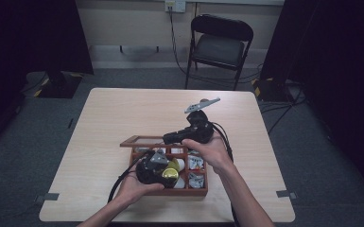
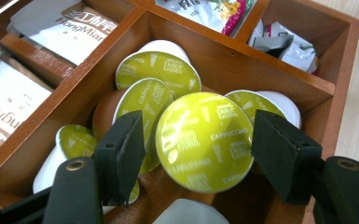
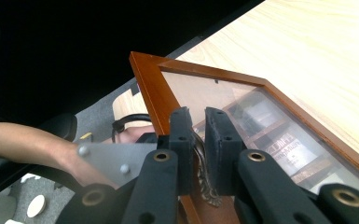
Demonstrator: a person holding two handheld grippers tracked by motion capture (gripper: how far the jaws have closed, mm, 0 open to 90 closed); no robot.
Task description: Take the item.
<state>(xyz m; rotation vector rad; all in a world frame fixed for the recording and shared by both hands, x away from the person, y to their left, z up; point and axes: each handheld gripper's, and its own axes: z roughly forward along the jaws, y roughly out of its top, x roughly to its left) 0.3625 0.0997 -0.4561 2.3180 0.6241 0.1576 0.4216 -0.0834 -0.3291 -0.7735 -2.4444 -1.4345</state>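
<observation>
With the right hand-held gripper clamped on the glass lid's ornate handle, lower the capsule gently into the box's capsule compartment (at 6 o'clock); the left hand-held gripper stands narrowly parted around it.

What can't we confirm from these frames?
- Left tool: whether its pads press the green capsule; the capsule's rim hides the contact in the left gripper view.
- Lid handle: the right tool covers most of it.
- Sachets: print too small in the high view.
</observation>
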